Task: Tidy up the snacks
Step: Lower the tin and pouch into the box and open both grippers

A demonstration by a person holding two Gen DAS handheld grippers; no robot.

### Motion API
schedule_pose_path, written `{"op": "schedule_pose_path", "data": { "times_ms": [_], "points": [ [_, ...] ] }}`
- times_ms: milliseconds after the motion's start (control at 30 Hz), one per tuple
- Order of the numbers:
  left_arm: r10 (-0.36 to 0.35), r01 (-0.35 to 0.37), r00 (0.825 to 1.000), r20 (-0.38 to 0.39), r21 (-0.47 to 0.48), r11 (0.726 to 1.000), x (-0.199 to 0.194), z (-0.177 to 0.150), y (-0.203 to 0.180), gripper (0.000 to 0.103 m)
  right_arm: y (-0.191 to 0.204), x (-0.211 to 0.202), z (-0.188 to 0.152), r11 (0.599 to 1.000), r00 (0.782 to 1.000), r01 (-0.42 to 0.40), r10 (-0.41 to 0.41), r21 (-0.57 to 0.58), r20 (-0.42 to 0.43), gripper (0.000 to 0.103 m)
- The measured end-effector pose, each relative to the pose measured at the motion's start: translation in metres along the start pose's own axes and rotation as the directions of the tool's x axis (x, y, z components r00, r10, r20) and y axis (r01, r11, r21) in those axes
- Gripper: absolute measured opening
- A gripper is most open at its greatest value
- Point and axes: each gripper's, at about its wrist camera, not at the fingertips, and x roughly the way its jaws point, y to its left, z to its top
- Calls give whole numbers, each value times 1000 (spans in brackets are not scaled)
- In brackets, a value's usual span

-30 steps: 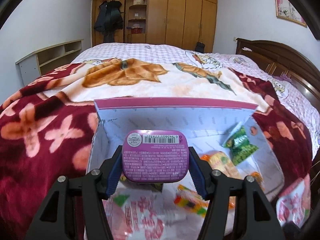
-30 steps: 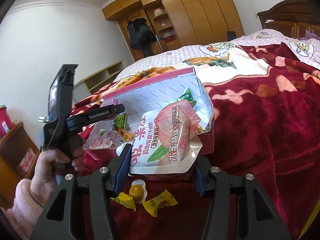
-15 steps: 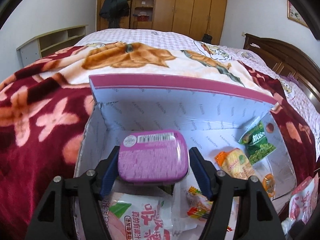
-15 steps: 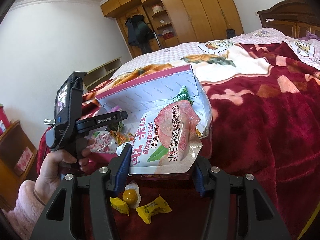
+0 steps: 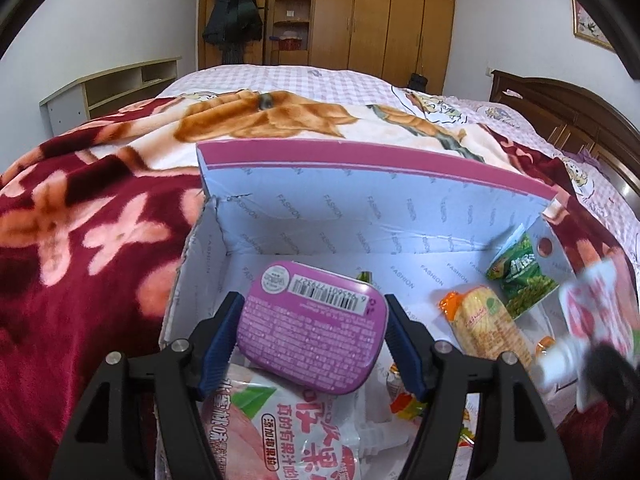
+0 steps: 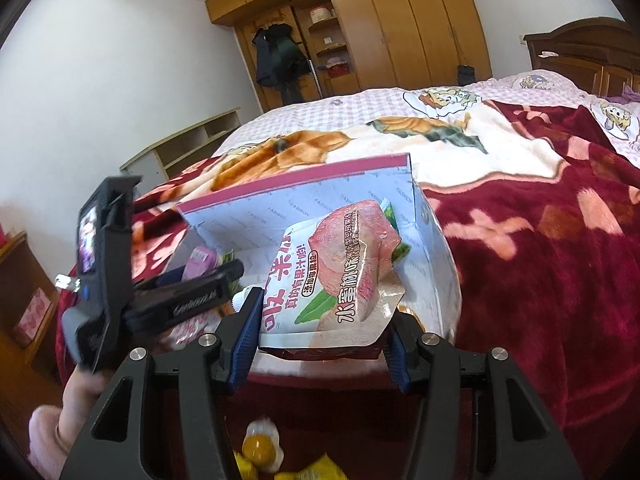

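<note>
surface: bed (image 6: 460, 96) | cover: red floral blanket (image 5: 80, 248) | on it: open box (image 5: 360, 200), loose candies (image 6: 260, 446)

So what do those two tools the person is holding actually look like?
Each tool, left and right, has two matte black arms with cut-out slots and silver screw heads, ending in ribbed blue pads. Seen from the right wrist view, the left tool is a black pistol-style handle with white lettering along its side and a small screen at the back. The hand gripping it shows a fuzzy pink sleeve.
</note>
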Motion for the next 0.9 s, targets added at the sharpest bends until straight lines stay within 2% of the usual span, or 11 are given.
{"op": "schedule_pose_path", "data": {
  "times_ms": [267, 433, 767, 900],
  "points": [
    [11, -12, 1000, 18, 12, 1000, -1, -5, -2, 73, -1, 44, 25, 1000, 998, 18, -17, 6, -62, 55],
    [13, -13, 1000, 23, 17, 1000, 1, -5, -3, 75, 0, 65, 29, 999, 994, 33, -33, -5, -102, 55],
    [10, -11, 1000, 23, 22, 1000, 1, -5, -5, 76, 12, 83, 34, 996, 993, 57, -64, -76, -98, 55],
    [8, -9, 1000, 25, 22, 1000, 1, -5, -5, 77, 12, 89, 37, 997, 993, 36, -43, -66, -110, 56]
  ]
}}
